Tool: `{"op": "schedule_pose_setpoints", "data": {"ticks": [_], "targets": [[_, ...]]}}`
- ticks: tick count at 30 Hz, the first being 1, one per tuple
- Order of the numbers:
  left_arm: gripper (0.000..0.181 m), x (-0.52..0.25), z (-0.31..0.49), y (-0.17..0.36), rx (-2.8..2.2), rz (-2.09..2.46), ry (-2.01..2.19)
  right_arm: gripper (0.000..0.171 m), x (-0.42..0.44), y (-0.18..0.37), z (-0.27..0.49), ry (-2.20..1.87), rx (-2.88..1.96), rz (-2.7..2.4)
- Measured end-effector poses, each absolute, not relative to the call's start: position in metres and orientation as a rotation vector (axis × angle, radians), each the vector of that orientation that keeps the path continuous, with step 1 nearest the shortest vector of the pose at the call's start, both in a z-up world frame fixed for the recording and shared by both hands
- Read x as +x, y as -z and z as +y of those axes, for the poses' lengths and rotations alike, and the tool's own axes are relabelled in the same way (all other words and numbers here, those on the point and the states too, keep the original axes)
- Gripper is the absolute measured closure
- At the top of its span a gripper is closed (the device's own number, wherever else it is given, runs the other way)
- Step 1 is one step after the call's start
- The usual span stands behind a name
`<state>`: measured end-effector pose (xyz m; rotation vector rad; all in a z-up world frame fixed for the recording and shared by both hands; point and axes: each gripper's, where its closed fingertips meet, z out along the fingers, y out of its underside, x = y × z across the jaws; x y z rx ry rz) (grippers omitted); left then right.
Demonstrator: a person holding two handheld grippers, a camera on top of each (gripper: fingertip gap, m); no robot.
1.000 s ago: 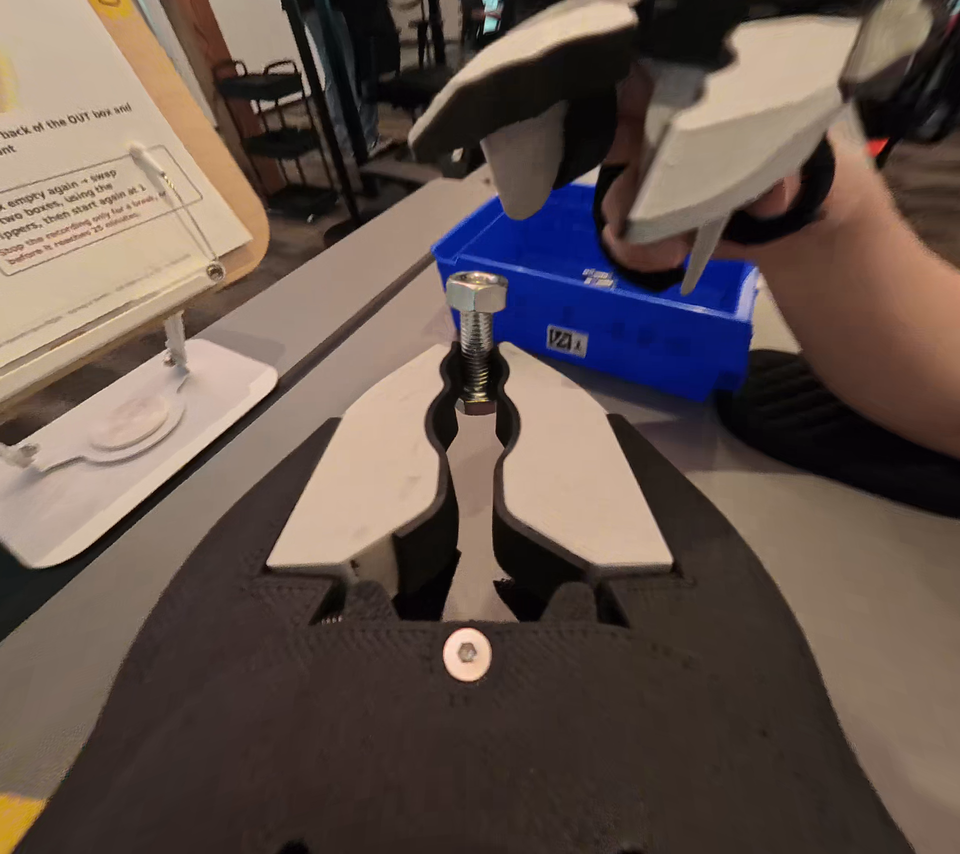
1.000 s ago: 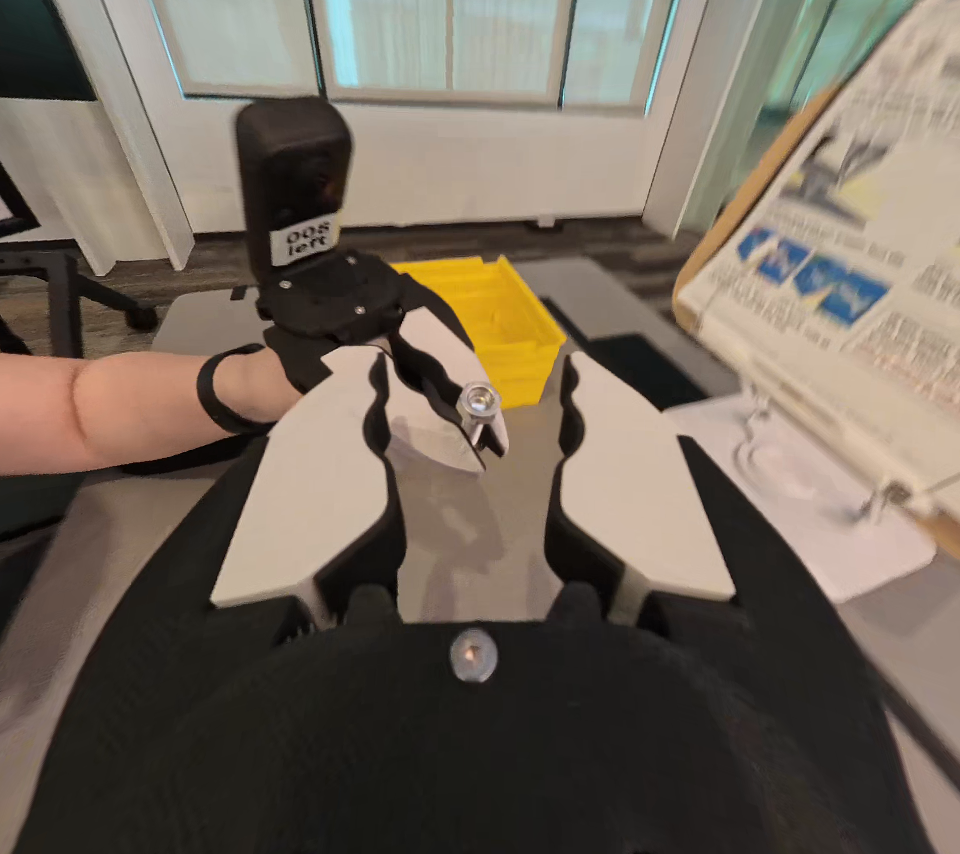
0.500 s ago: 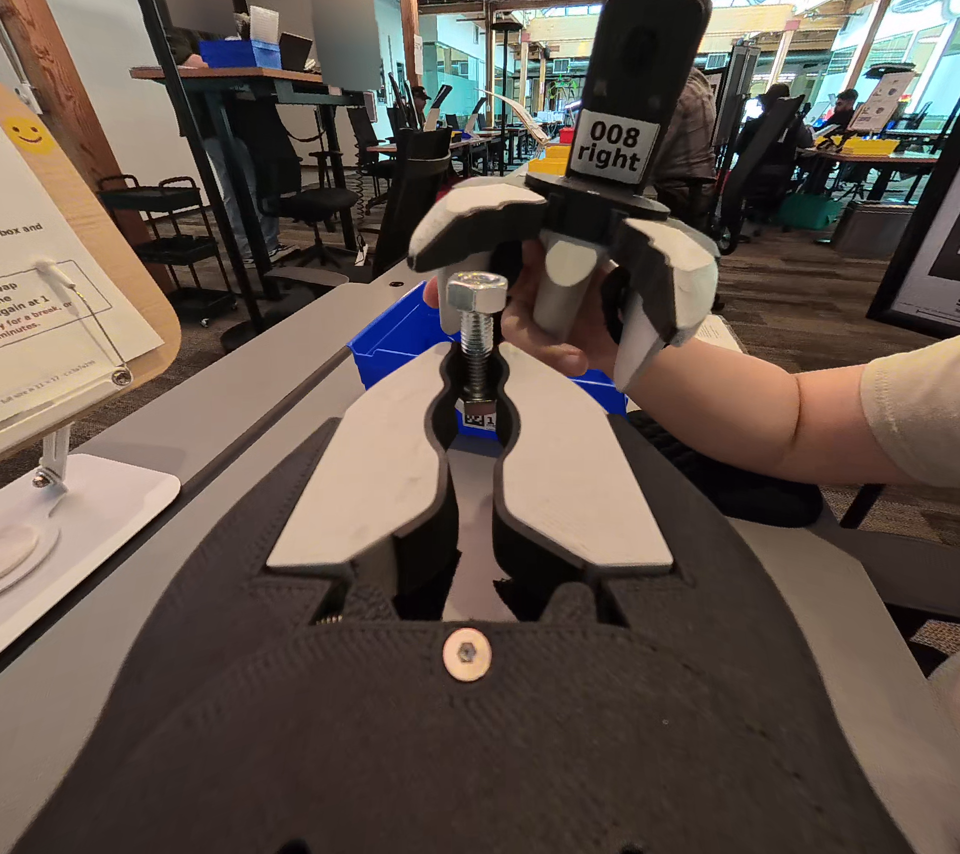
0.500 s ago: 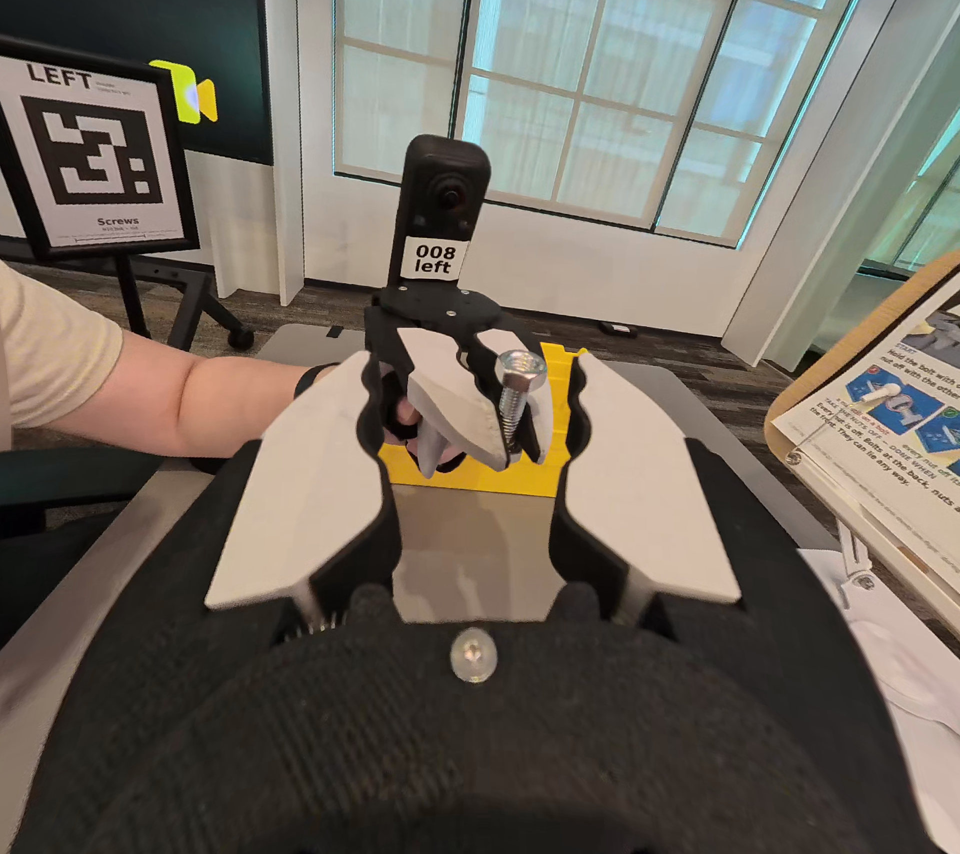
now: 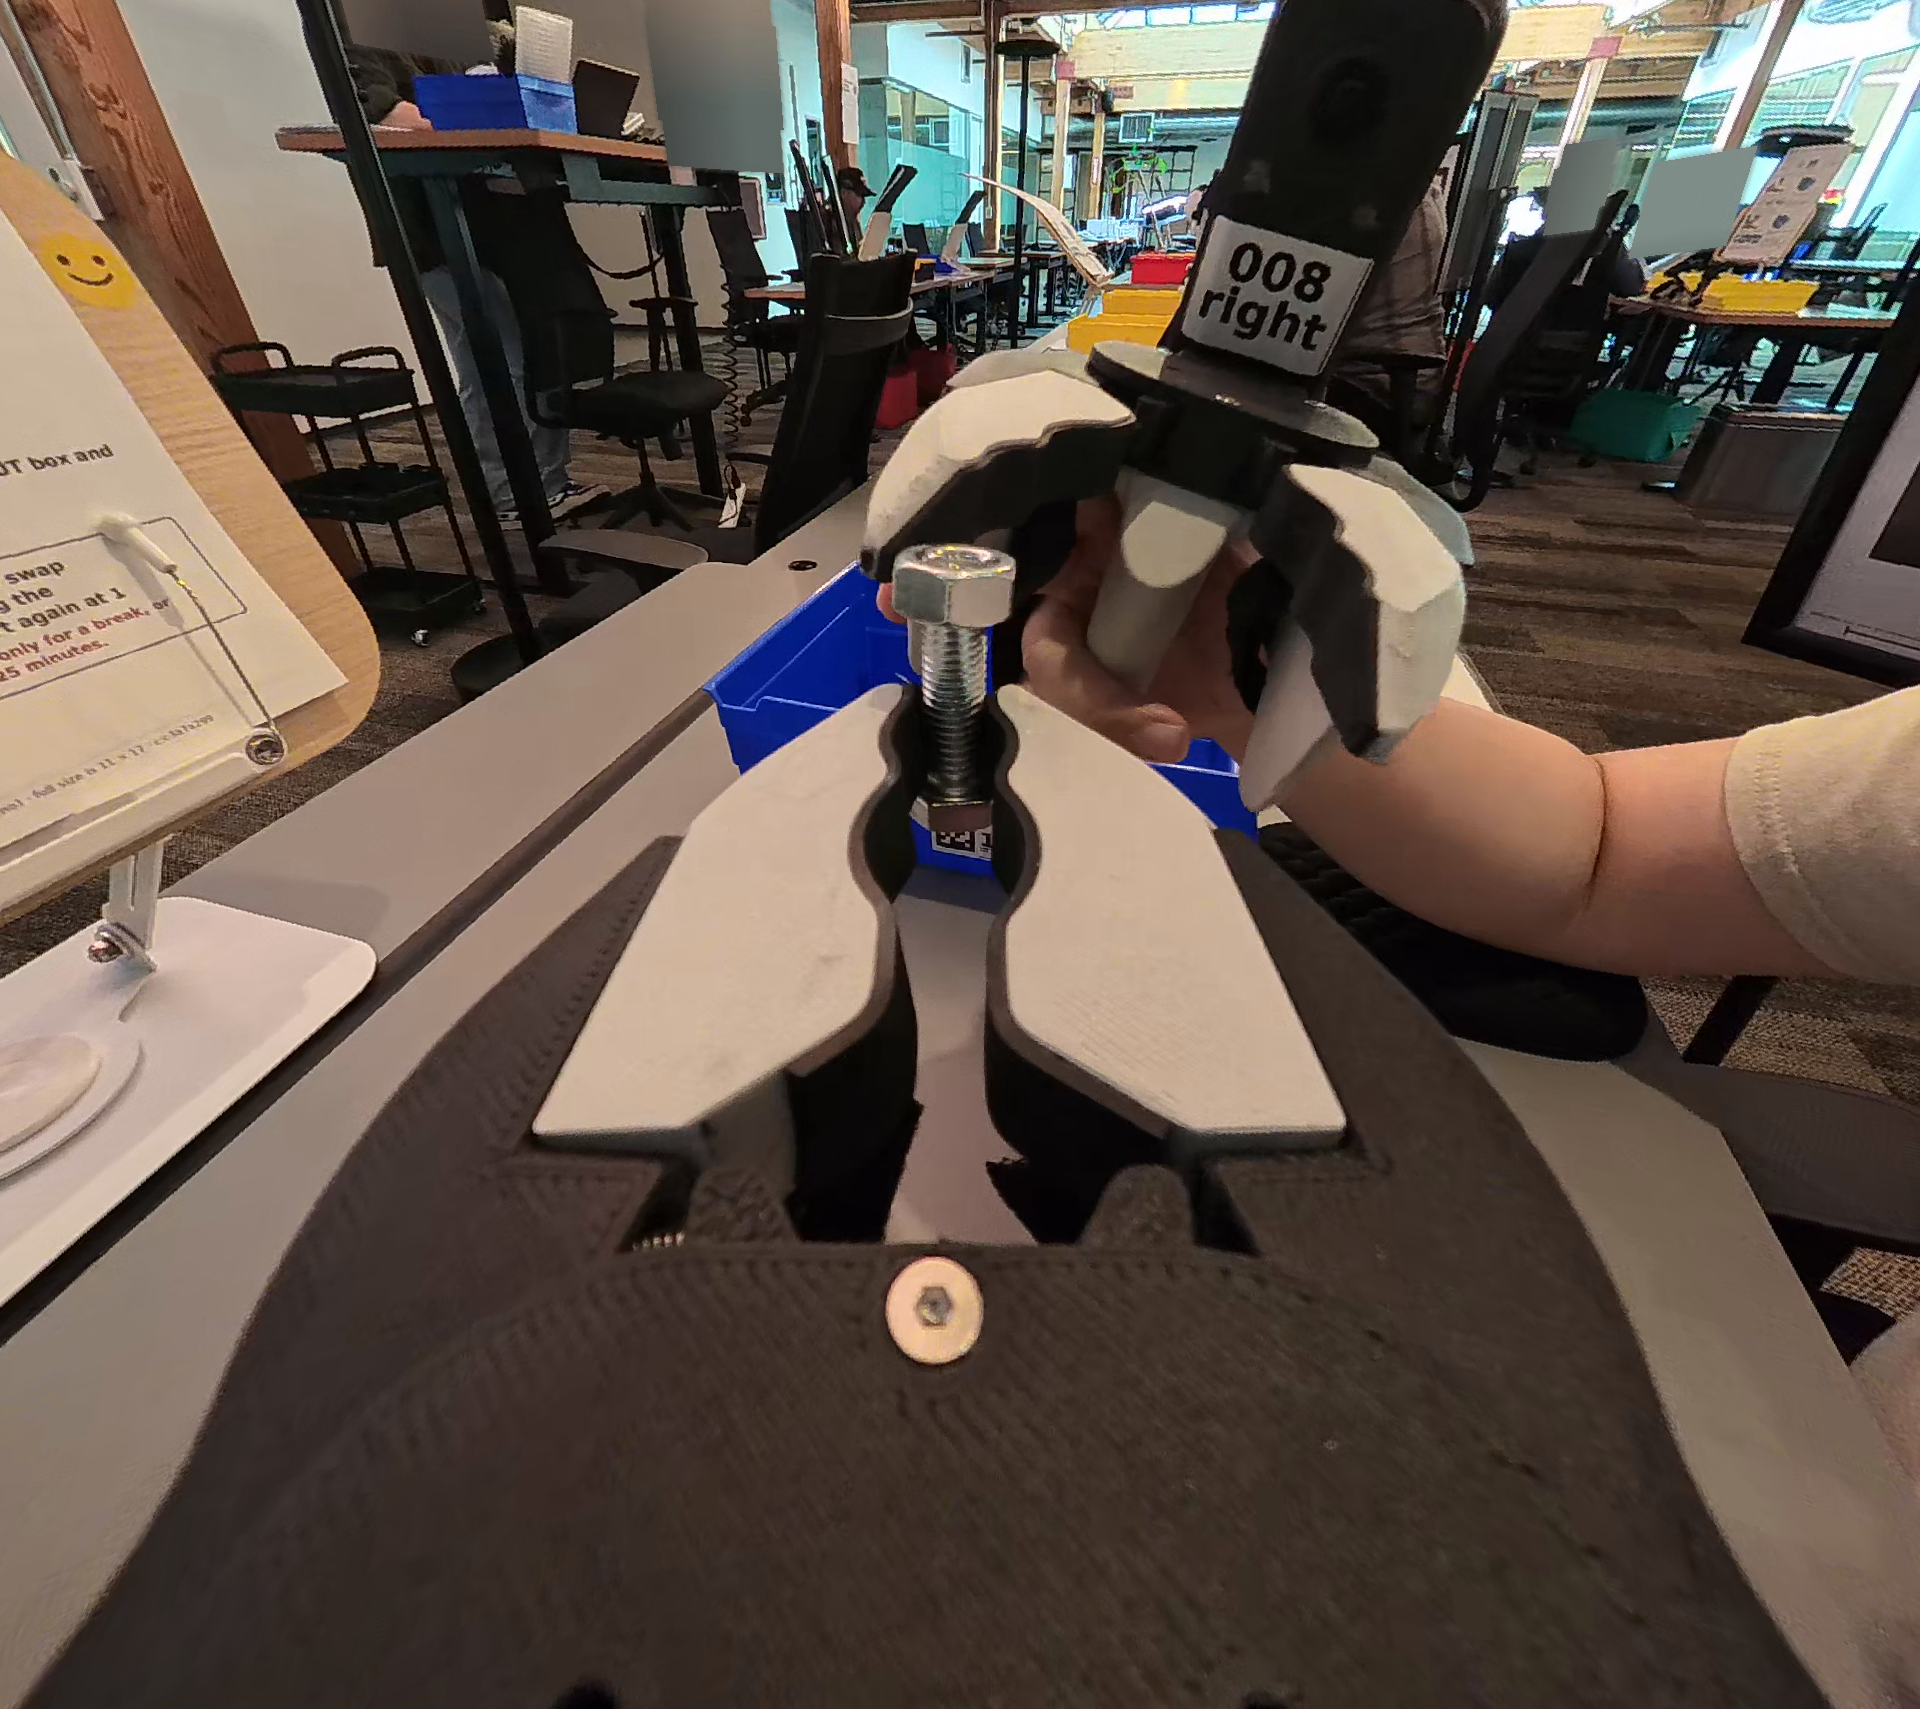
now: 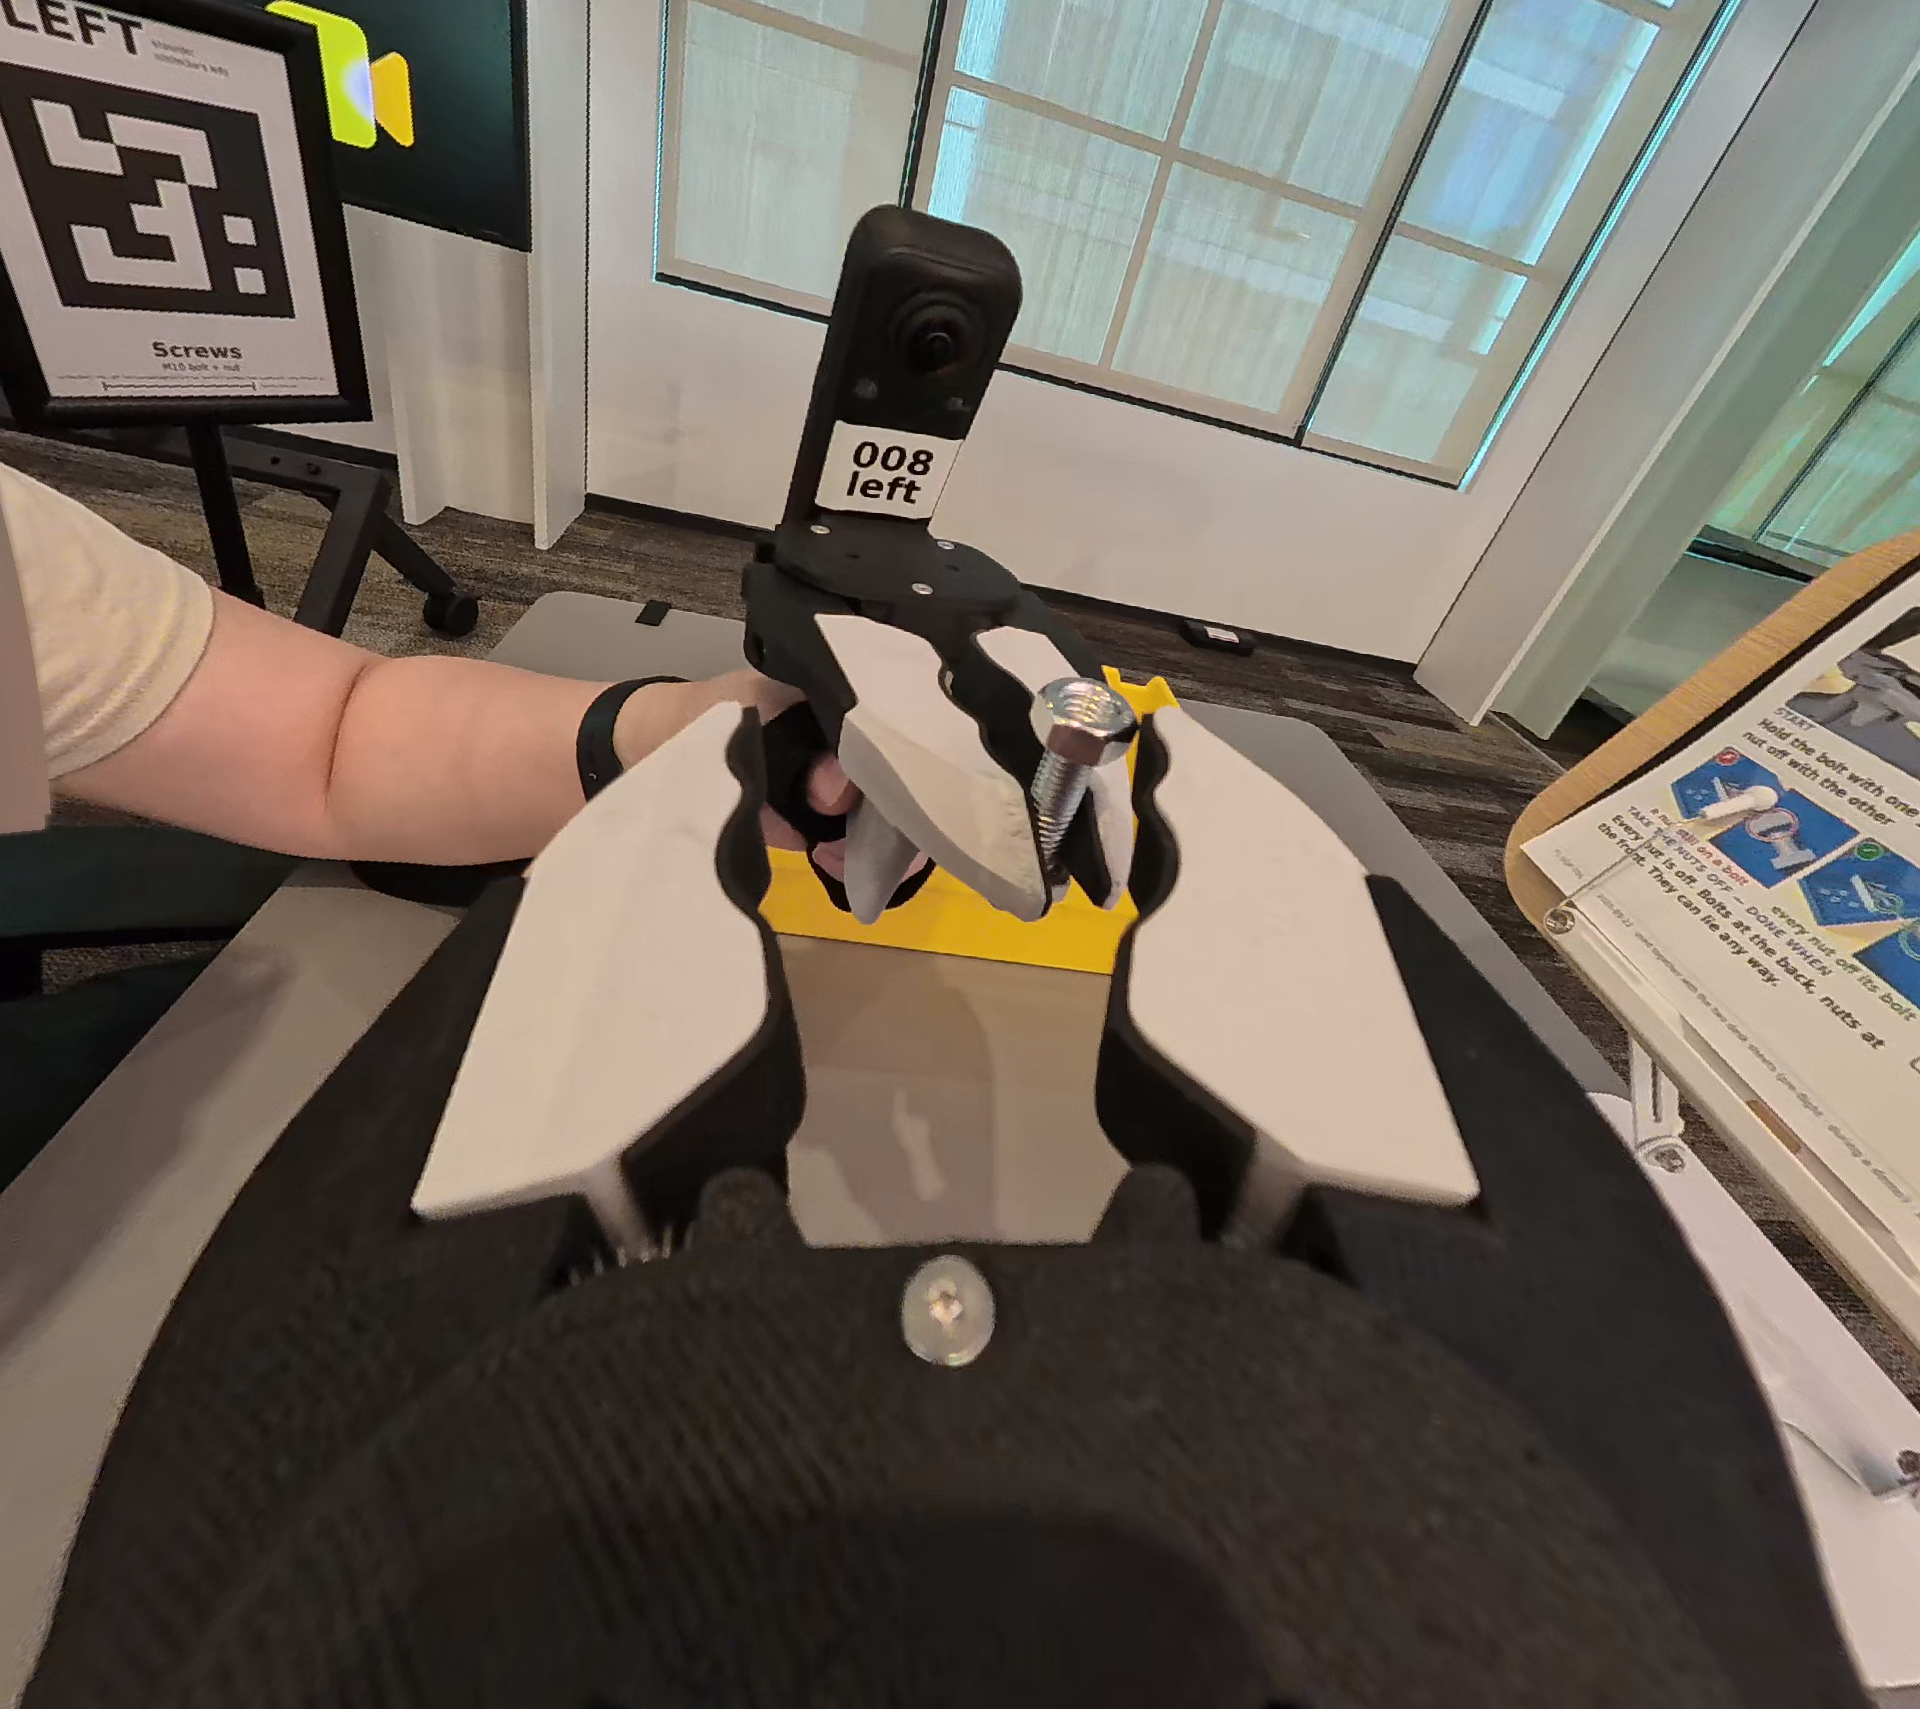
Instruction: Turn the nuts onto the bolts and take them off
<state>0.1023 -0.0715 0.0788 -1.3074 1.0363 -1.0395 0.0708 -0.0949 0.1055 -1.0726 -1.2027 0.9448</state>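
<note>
My left gripper (image 5: pixel 948 724) is shut on the threaded shank of a silver hex bolt (image 5: pixel 952 651), held upright with its head on top. A nut (image 5: pixel 951 802) sits at the bolt's lower end, between my fingers. My right gripper (image 6: pixel 945 786) is open and empty, facing the left one; the bolt (image 6: pixel 1075 755) stands just ahead of its right finger. In the left wrist view the right gripper (image 5: pixel 1164 579) hangs open just behind and right of the bolt head. In the right wrist view the left gripper (image 6: pixel 1049 838) holds the bolt slightly tilted.
A blue bin (image 5: pixel 821 672) sits on the grey table (image 5: pixel 499 786) behind the left gripper. A yellow bin (image 6: pixel 935 921) sits behind the right gripper. An instruction board on a white stand (image 5: pixel 156 579) is at the table's side; it also shows in the right wrist view (image 6: pixel 1745 880). My left and right fingertips are right by each other.
Both grippers rose from pointing down at the table to level, and came face to face. The right gripper has drawn closer to the bolt head. The left stays shut on the bolt.
</note>
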Motion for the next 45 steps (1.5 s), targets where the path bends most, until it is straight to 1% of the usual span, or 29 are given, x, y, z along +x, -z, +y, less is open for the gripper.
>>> {"op": "schedule_pose_setpoints", "data": {"ticks": [2,5,9,12,17,20,35,41,45], "targets": [[0.172,0.102,-0.072,-0.079,-1.306,1.038,1.050,0.104,0.073,-0.108,-0.094,-0.937,-1.062,-1.189],[0.172,0.104,-0.077,-0.081,-1.290,1.052,1.094,0.114,0.078,-0.114,-0.090,-0.941,-1.052,-1.150],[0.172,0.109,-0.093,-0.084,-1.242,1.105,1.197,0.122,0.082,-0.115,-0.090,-0.984,-1.052,-1.144],[0.172,0.110,-0.096,-0.084,-1.237,1.123,1.197,0.135,0.083,-0.115,-0.093,-1.031,-1.058,-1.152],[0.172,0.114,-0.098,-0.081,-1.244,1.142,1.191,0.142,0.081,-0.114,-0.096,-1.080,-1.070,-1.167],[0.172,0.114,-0.099,-0.079,-1.249,1.154,1.185,0.153,0.082,-0.113,-0.095,-1.091,-1.086,-1.166],[0.172,0.118,-0.099,-0.056,-1.372,1.291,1.069,0.153,0.089,-0.090,-0.095,-1.056,-1.308,-1.313],[0.172,0.118,-0.096,-0.062,-1.372,1.236,1.097,0.153,0.088,-0.095,-0.092,-1.065,-1.277,-1.267],[0.172,0.115,-0.088,-0.060,-1.396,1.210,1.044,0.153,0.086,-0.094,-0.085,-1.087,-1.320,-1.212]]}}
